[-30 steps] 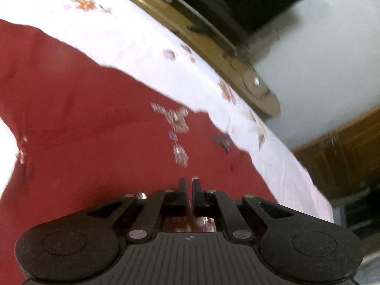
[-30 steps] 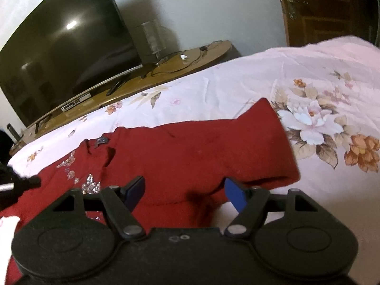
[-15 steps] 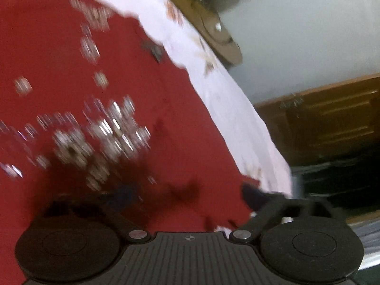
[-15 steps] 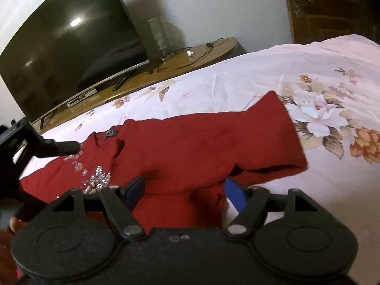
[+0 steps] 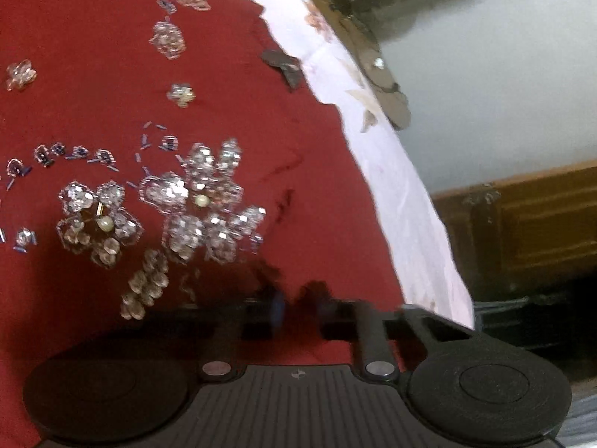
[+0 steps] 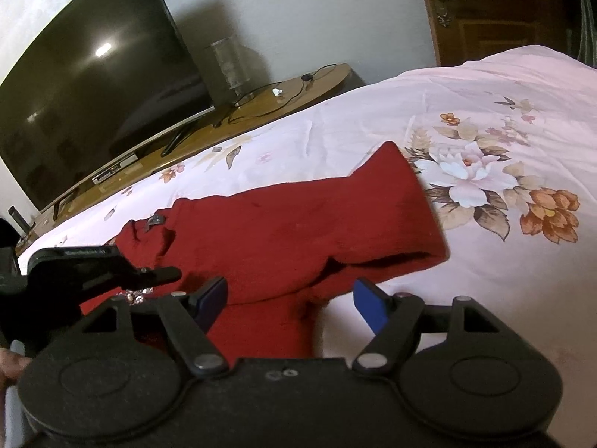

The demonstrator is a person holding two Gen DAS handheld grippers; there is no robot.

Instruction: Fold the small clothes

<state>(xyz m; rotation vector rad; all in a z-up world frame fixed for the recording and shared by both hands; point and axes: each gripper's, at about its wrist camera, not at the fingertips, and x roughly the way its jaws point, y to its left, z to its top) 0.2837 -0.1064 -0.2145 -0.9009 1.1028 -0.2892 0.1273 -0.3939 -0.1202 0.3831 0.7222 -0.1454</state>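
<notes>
A small red garment lies spread on a floral bedsheet, one sleeve reaching right. In the left wrist view its front fills the frame, with sequin flowers sewn on. My left gripper is low on the cloth just right of the flowers, its jaws closing tight on a bunched bit of red fabric. The same left gripper shows at the garment's left end in the right wrist view. My right gripper hovers open over the garment's near edge, nothing touching its blue pads.
Beyond the bed, a large dark TV stands on a low wooden stand with a glass cylinder and cables. A wooden door is at the back right. Bare bedsheet runs right of the garment.
My left gripper dropped toward the sequin flowers, opened wide, then closed on the red fabric. My right gripper stayed open and hardly moved.
</notes>
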